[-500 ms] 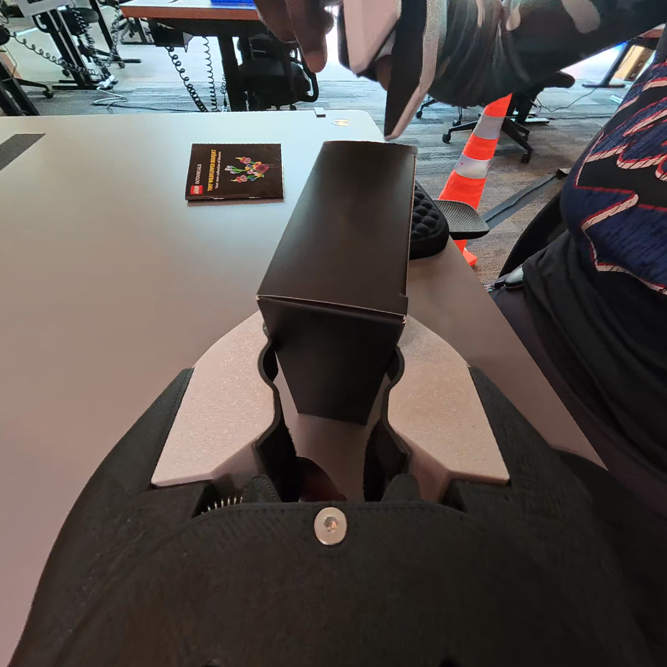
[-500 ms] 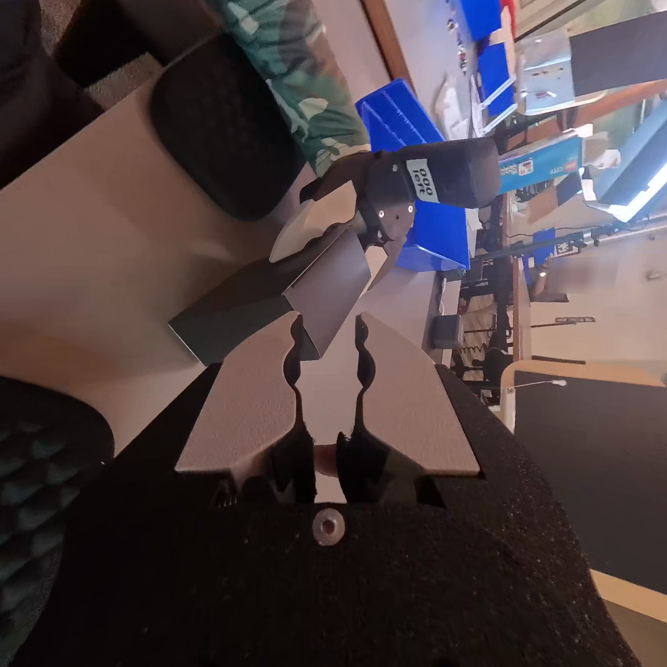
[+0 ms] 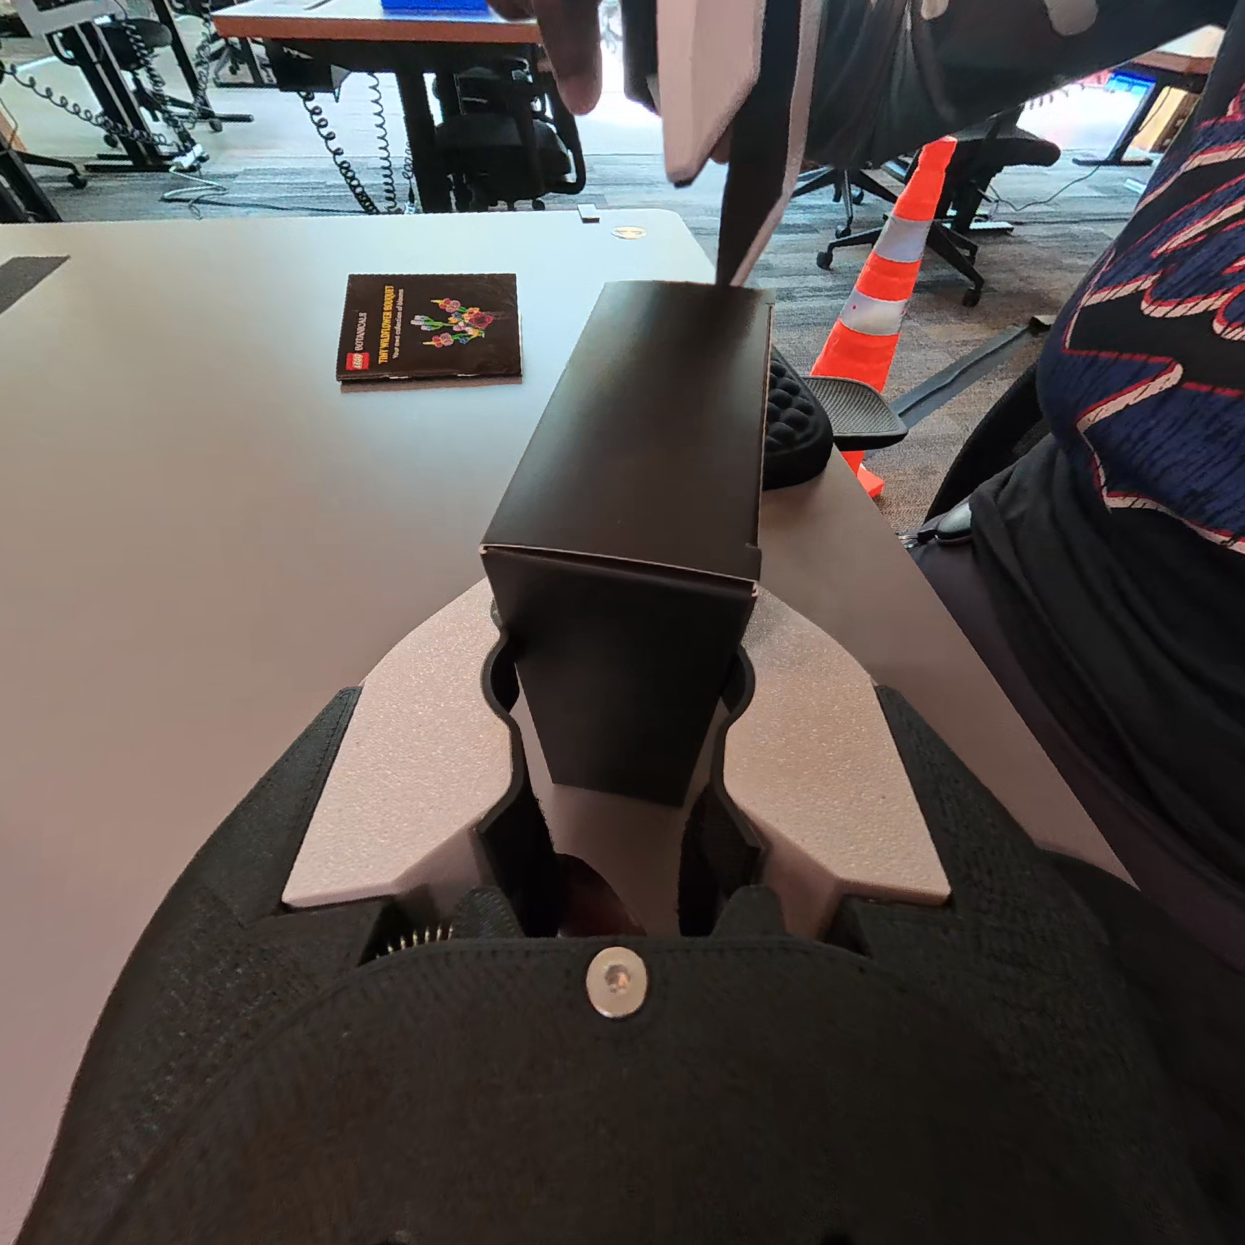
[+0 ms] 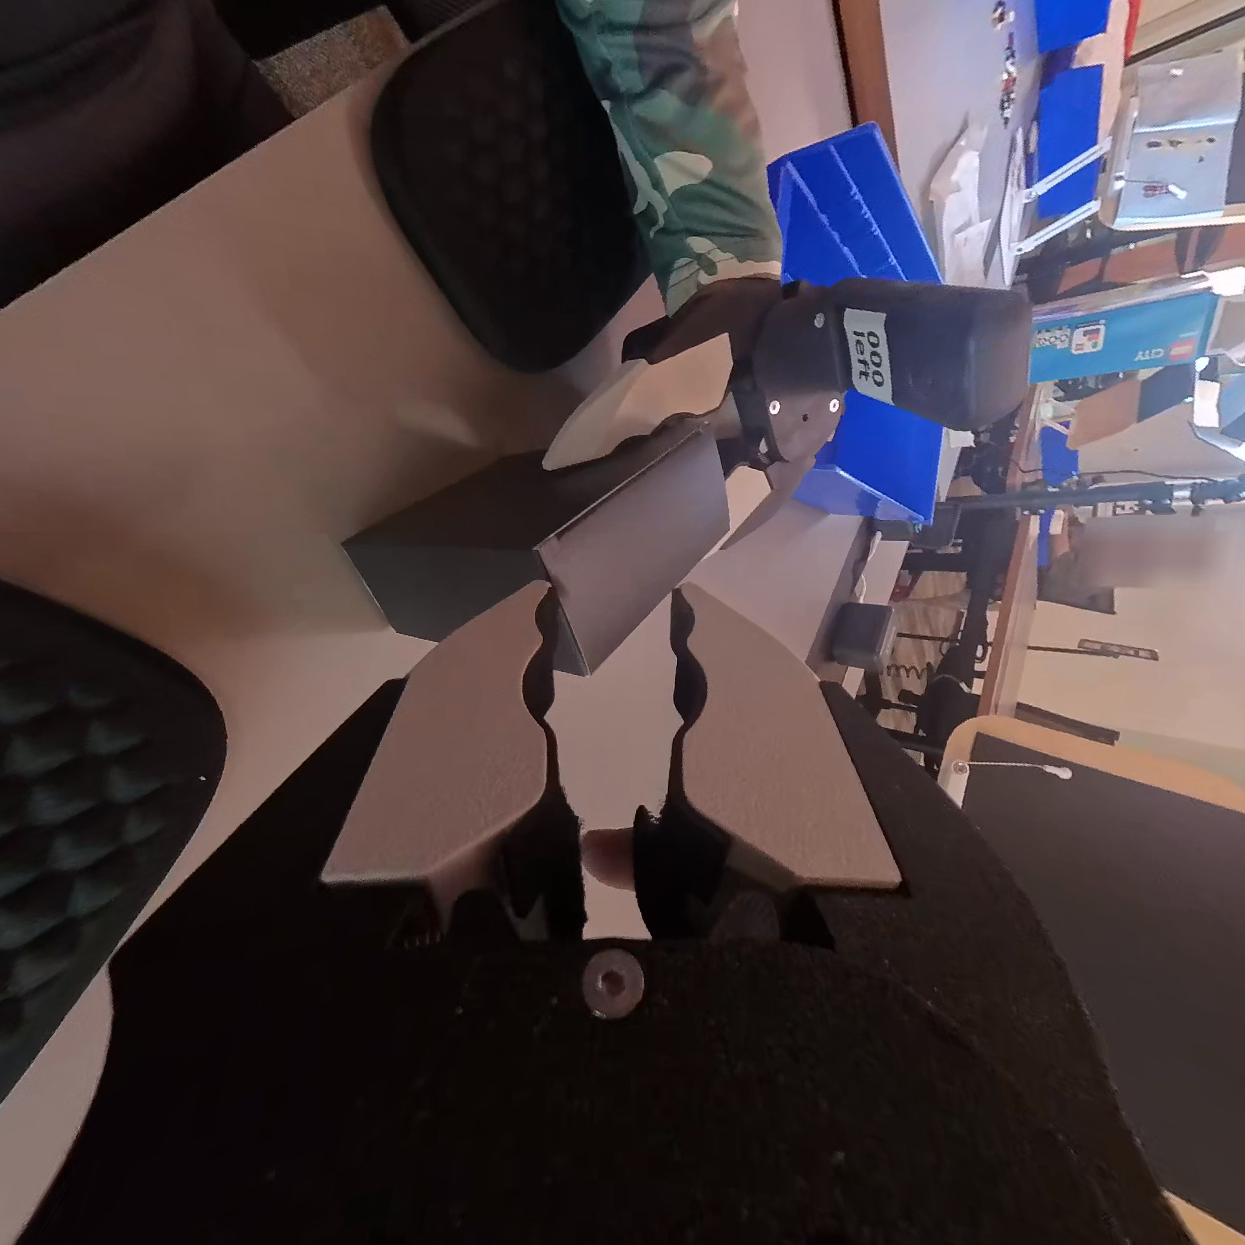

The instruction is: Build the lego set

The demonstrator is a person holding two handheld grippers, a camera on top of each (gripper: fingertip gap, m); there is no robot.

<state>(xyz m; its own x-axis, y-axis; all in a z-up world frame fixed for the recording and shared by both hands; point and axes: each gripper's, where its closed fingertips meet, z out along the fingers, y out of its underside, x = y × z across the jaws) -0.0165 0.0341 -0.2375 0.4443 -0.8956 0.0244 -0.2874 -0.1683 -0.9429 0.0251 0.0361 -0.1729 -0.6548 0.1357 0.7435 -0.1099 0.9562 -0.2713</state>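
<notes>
Black cardboard box, long and plain, lay on the pale grey table with its near end clamped between the two fingers of the left tongs. The jaws stood fairly wide, spread to the box's width and pressed against both its sides. The box ran straight out ahead of the left tongs, toward the table's right edge.

The right tongs came at the box's far end from the opposite side. Seen from the left tongs' camera, one right-tongs fingertip touched, or nearly touched, the box's far top edge. From the right tongs' own camera, the jaws stood partly open; a corner of the box's end face sat in the gap, close against the left-hand finger, clear of the other. No grip shown there.

A small dark booklet with flowers printed on its cover lay flat on the table, ahead and to the left of the left tongs, well apart from the box. A black padded rest lay just right of the box at the table edge. An orange traffic cone stood on the floor beyond. A blue bin sat behind the left tongs in the right camera's view.
</notes>
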